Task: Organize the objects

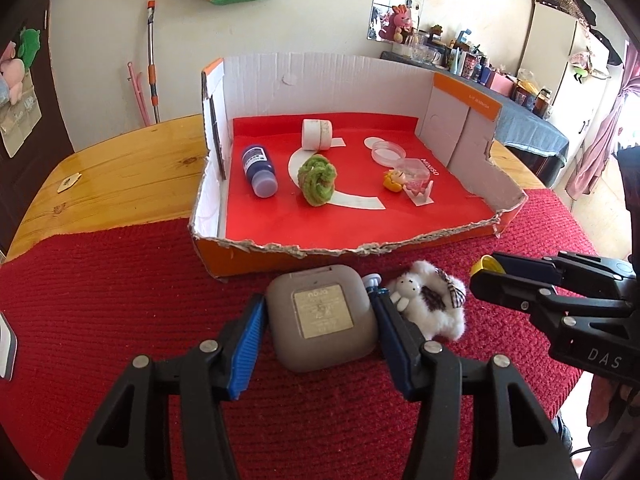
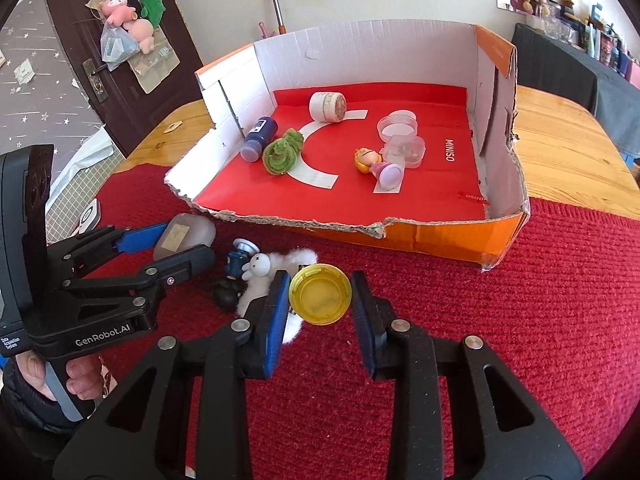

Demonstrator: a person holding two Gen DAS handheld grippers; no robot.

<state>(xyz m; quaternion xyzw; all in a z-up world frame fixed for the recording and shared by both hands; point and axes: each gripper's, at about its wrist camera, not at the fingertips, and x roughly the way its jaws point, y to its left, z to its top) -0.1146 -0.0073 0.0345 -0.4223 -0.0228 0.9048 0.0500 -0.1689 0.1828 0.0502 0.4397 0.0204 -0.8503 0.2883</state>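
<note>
Writing reads "MINISO" (image 2: 449, 150) inside cardboard box (image 2: 448, 240).

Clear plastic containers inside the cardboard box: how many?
2, both right of centre: a round dish toward the back, and a squarish tub touching it in front. None looks hidden.

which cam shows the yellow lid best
The right wrist view: the yellow lid sits whole and face-on between the right gripper fingers. The left wrist view catches only its edge behind that gripper's fingertip.
</note>
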